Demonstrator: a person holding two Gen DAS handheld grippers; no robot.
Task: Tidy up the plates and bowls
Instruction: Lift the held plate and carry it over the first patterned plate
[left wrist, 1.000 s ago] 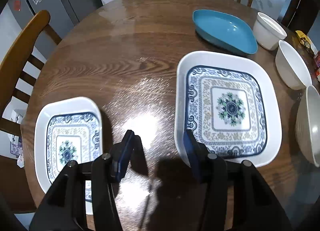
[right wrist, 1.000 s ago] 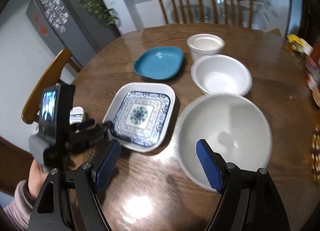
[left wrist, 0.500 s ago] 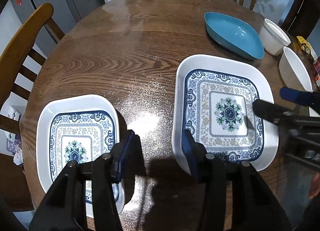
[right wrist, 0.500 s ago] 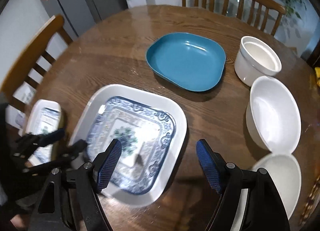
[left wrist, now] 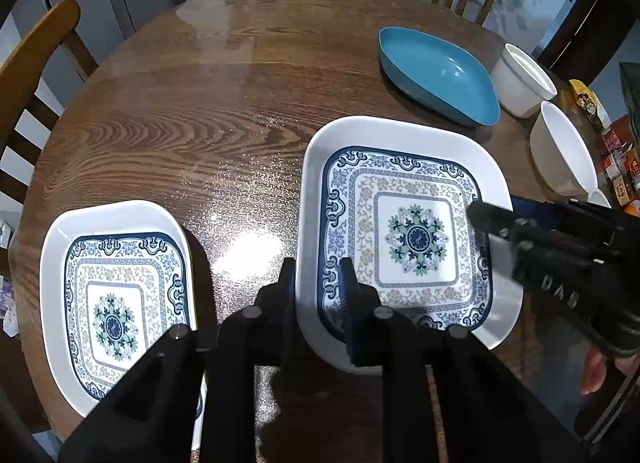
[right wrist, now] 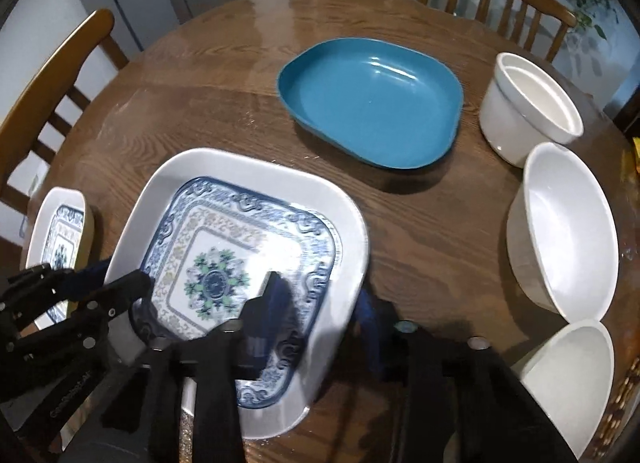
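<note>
Both grippers are taking hold of the big plate [left wrist: 404, 231], the square white one with the blue pattern, which lies on the desk [left wrist: 224, 103] in the lower middle of the left wrist view and the lower left of the right wrist view. The left gripper [left wrist: 318, 295] straddles the plate's near left rim at the bottom centre of its own view, jaws closing with the rim pinched between them, one inside and one outside. The right gripper [right wrist: 320, 311] sits over the opposite rim at the bottom centre of its view, jaws closing too, one pad inside the plate and one just outside the edge; that part is blurred, so I cannot tell whether the pads press yet. The step in hand looks like a two-sided grasp of the big plate, not yet lifted. A small plate [left wrist: 116, 299] of the same pattern lies at lower left, well apart, a blue dish [right wrist: 372, 103] toward the upper middle, and white bowls [right wrist: 564, 227] along the right edge. The next move likely calls for firm grips on both rims, then an even lift that keeps the plate level and clear of the bowls; where it should go I cannot tell
</note>
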